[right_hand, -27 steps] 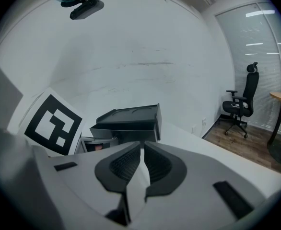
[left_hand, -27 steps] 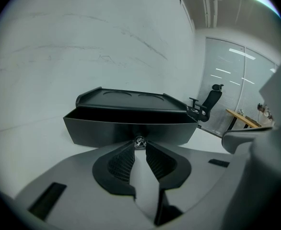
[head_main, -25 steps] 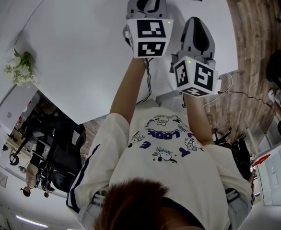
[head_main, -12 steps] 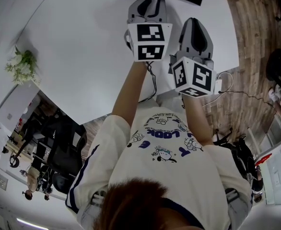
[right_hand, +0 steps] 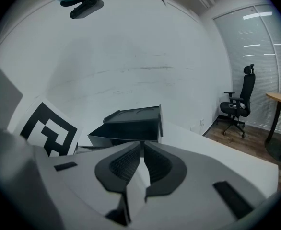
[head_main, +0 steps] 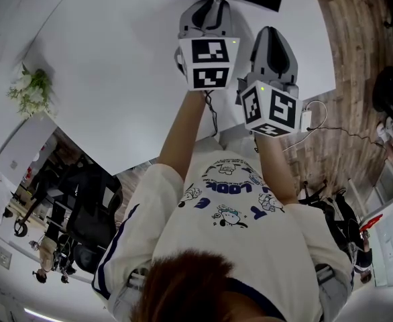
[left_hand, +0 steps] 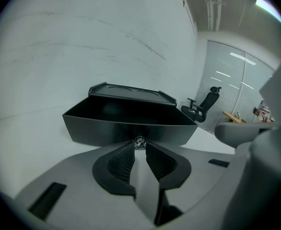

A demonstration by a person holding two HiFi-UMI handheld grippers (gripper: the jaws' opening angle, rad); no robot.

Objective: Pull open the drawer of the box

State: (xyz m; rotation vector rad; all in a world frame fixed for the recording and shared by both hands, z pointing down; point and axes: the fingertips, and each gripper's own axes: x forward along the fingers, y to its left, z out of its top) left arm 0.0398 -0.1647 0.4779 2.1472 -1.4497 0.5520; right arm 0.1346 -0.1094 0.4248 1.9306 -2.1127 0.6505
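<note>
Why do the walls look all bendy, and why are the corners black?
Left gripper view: the wide lens bows the wall and darkens the corners; the drawer is sharp. Right gripper view: the same. Head view: the table edge curves too.

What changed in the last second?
Left gripper pulled back toward the person, fingers clamped on the knob, drawing the black drawer further out of the box. Right gripper, table and plant stayed put.

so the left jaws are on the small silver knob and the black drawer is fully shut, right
No: the left gripper view shows the black plastic drawer pulled out of its black box. The left gripper has its jaws on the small silver knob.
</note>
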